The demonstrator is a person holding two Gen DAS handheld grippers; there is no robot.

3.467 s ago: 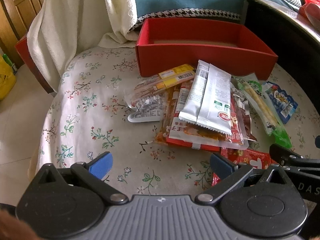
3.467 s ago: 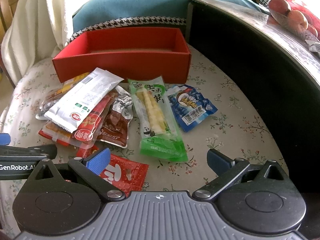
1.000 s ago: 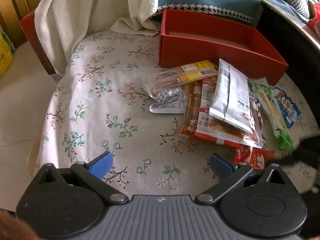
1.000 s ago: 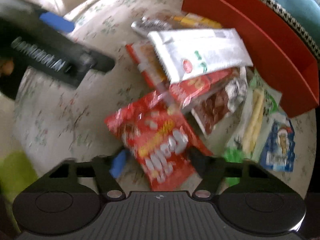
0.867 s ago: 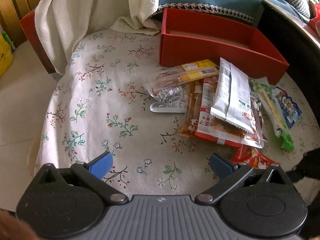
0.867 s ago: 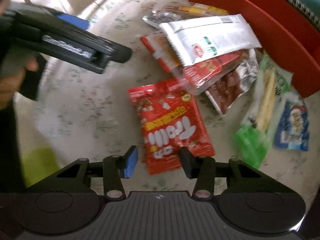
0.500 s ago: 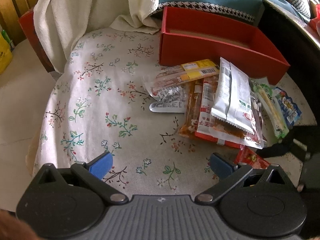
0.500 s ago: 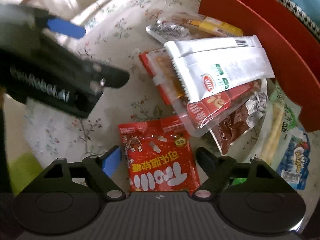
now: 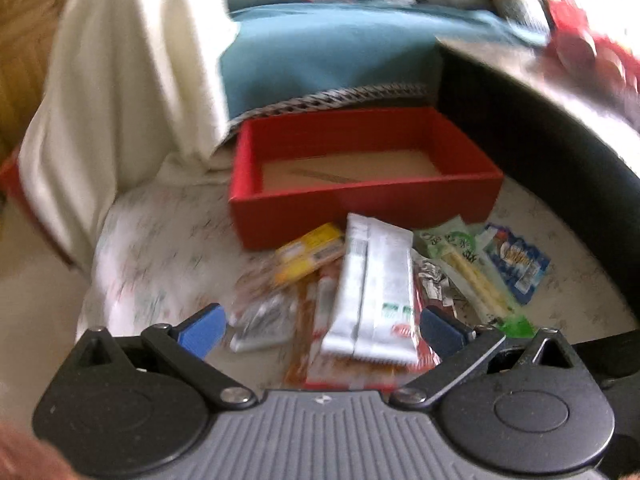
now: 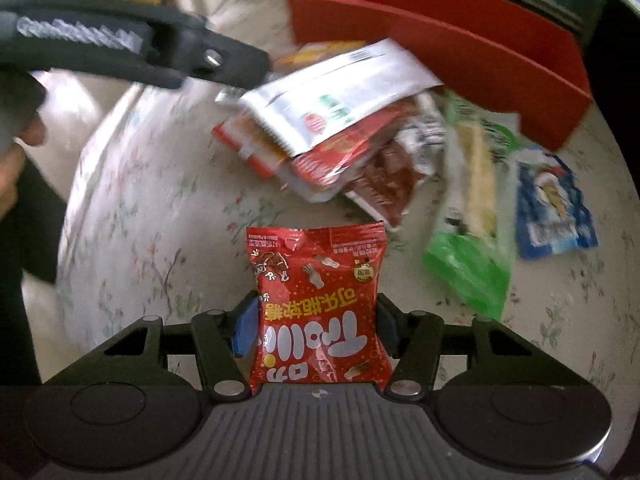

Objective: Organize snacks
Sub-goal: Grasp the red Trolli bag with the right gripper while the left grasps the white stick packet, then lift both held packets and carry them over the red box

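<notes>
My right gripper is shut on a red gummy snack bag and holds it above the flowered table. A pile of snacks lies beyond it, topped by a white packet, with a green packet and a blue packet to the right. The empty red box stands behind the pile. My left gripper is open, hovering over the near end of the white packet, in front of the red box. The left gripper also shows in the right wrist view.
A dark curved table edge rises on the right. A white cloth and a teal cushion lie behind the box. The flowered tablecloth is bare on the left side.
My right gripper has closed on the red gummy bag and lifted it. My left gripper has moved forward and right, from the bare cloth to over the snack pile.
</notes>
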